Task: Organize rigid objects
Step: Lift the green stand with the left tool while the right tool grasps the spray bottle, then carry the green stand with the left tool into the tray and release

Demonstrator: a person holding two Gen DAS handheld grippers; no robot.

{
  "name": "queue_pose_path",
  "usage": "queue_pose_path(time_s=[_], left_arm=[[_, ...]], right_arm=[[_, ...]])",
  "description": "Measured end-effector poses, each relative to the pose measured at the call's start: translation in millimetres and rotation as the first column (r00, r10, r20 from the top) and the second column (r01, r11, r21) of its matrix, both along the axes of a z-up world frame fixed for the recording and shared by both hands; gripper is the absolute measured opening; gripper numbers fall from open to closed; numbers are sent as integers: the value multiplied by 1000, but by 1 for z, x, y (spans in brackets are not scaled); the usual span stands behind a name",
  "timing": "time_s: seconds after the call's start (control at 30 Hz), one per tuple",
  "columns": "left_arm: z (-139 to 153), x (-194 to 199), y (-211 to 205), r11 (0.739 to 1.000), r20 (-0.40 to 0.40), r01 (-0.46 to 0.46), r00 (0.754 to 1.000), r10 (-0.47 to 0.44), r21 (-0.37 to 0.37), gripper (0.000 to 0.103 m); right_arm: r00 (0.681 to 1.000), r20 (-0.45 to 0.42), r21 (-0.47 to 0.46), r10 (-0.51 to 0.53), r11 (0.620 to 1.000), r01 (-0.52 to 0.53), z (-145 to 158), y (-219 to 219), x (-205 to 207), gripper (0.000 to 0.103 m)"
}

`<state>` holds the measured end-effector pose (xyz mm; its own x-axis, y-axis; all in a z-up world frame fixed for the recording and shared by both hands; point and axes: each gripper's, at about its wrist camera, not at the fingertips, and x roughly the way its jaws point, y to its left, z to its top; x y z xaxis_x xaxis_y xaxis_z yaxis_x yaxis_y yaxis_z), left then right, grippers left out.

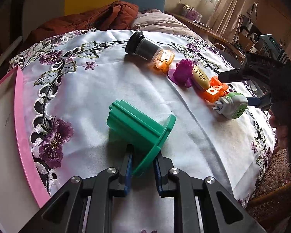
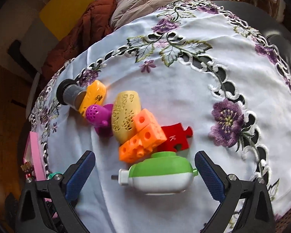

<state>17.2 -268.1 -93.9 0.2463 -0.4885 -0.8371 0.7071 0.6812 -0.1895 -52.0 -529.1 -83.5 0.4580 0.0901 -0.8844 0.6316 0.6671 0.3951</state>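
Left wrist view: left gripper (image 1: 141,167) clenched on one green flanged piece (image 1: 137,128) at lower centre, its long axis running toward the upper left. One pink tray (image 1: 23,136) lay at left edge.

Right wrist view: right gripper (image 2: 145,172) stood released, straddling one green-white plug (image 2: 159,174), long axis crosswise between the fingers. Beyond: three orange cubes (image 2: 143,136), one red puzzle piece (image 2: 174,137).

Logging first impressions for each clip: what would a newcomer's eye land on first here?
Probably the green plastic piece, gripped by its flange in the left gripper above the flowered tablecloth. Next, the bright row of small things across the cloth, from the dark jar to the green-and-white plug-in device, which lies between the open fingers of the right gripper.
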Motion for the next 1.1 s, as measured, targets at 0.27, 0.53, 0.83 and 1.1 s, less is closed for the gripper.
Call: queue_pose_path(time_s=[0.27, 0.53, 0.83, 1.1], left_arm=[[2, -4, 14, 1000, -22, -19, 1000, 19, -12, 16], [2, -9, 25, 999, -20, -24, 1000, 24, -25, 16], [1, -7, 28, 998, -37, -34, 999, 32, -43, 16], [2, -9, 28, 997, -23, -47, 999, 46, -53, 16]], right_arm=[[985, 128, 236, 119, 961, -147, -2, 38, 6, 103], [976, 90, 50, 196, 978, -201, 16, 53, 17, 93], [946, -80, -142, 313, 936, -321, -7, 60, 36, 42], [940, -70, -120, 333, 933, -339, -19, 60, 41, 42]])
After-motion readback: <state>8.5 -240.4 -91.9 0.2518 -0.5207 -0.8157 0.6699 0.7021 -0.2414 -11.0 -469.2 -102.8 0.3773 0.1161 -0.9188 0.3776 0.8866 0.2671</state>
